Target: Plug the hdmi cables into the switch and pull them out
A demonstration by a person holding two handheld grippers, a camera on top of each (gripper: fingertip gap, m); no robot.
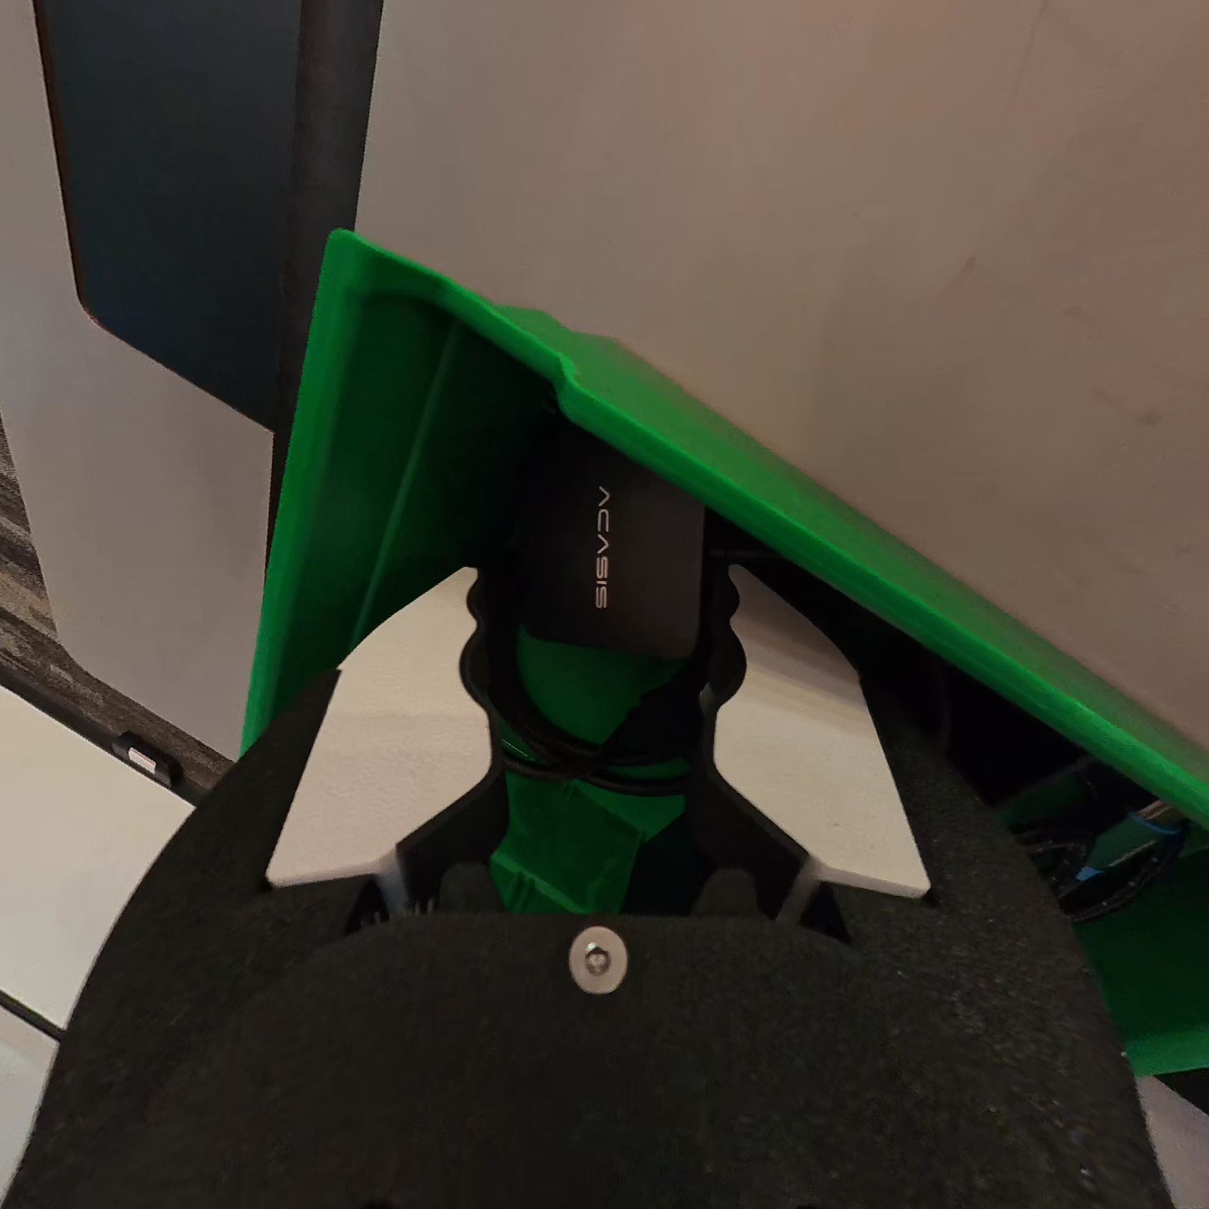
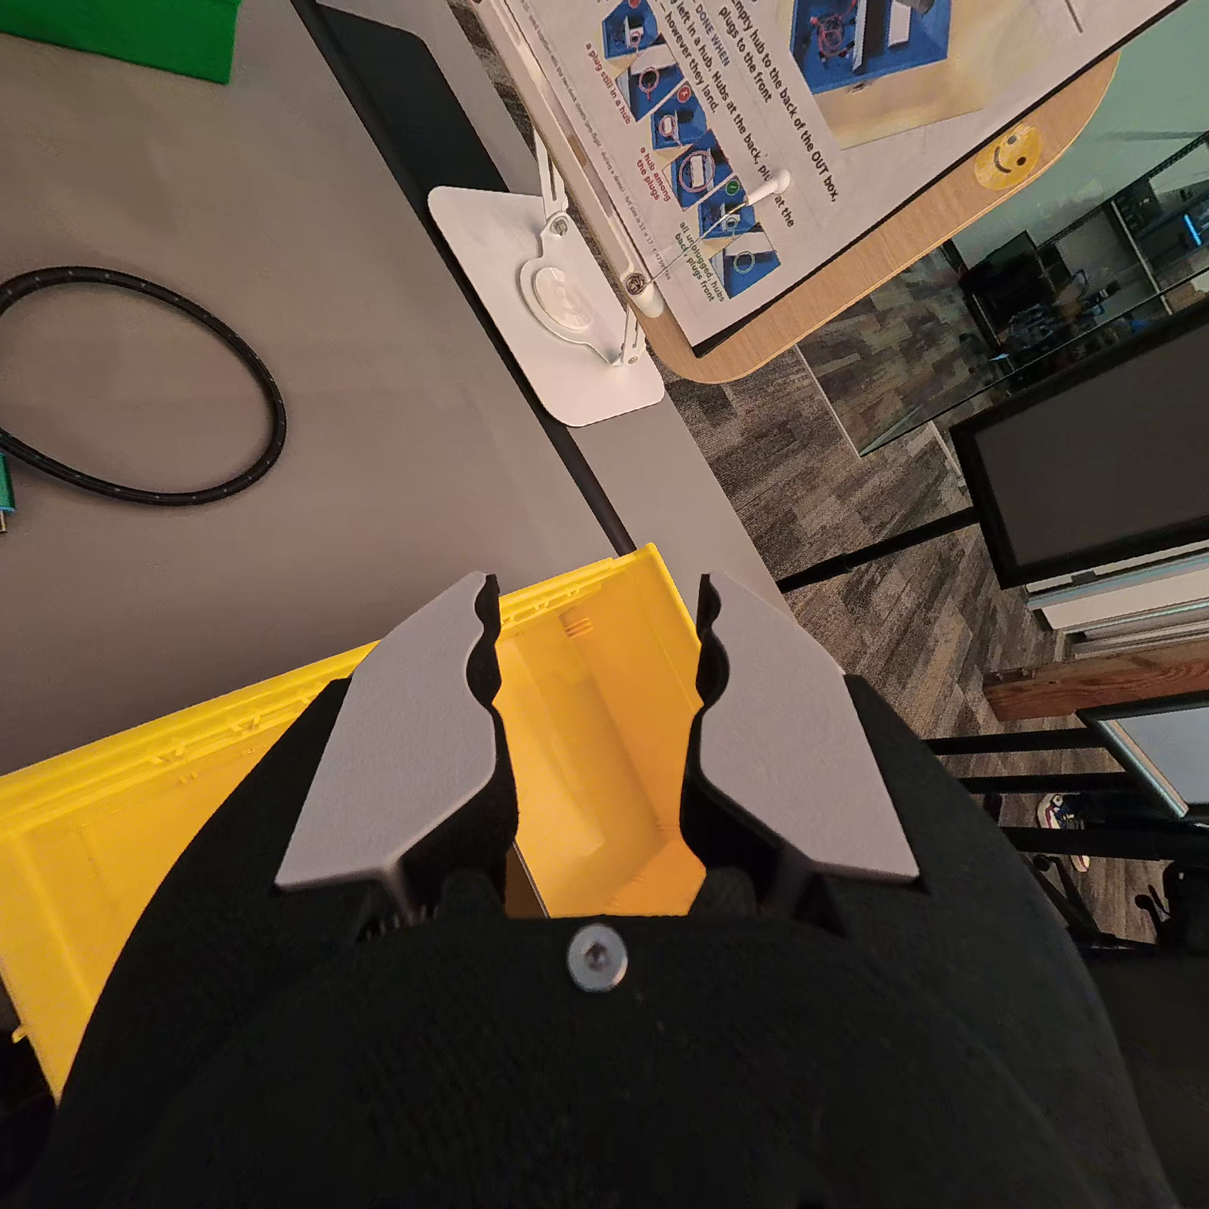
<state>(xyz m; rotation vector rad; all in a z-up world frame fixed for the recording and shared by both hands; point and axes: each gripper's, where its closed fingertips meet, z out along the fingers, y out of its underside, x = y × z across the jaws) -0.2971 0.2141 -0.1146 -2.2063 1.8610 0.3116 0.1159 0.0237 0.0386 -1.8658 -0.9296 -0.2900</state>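
— Inside the green bin (image 1: pixel 419 497), toward its far wall: the switch (image 1: pixel 615 562), a dark flat box, standing between the tips of the left hand-held gripper (image 1: pixel 602 589). Fingers close at both its sides; touching or not, cannot tell from this angle.

— So pinching it or not?

— Looks like a light pinch around the switch, but no certainty. Below it, a thin black cable (image 1: pixel 589 762) crossing between the fingers, looped over the green floor.

— And the right one?

— Right hand-held gripper (image 2: pixel 598 612) spread apart, holding nothing, hovering over the yellow bin (image 2: pixel 131 844), which looks bare where visible.

— How to do this step well, then?

— Probably: square the grip on the switch's long sides, squeeze firmly before lifting, draw it straight out, away from the bin's overhanging rim (image 1: pixel 752 458). Worth keeping the thin cable out of the pinch, or it drags along.

— What else lies about?

— On the grey worktop (image 2: pixel 366 458), a braided black hdmi cable (image 2: pixel 248 366) curled in a loop, well apart from the right gripper; a small green piece (image 2: pixel 5 481) at the picture's left edge, likely its plug. Farther off, a white stand (image 2: pixel 556 327) carrying an instruction board (image 2: pixel 883 216), and a dark screen (image 2: pixel 1092 458) beyond the worktop's edge.

— Anything in the way?

— Mostly the green bin's tall walls crowding the left fingers, and more cables with blue bits (image 1: pixel 1086 857) lying at the right
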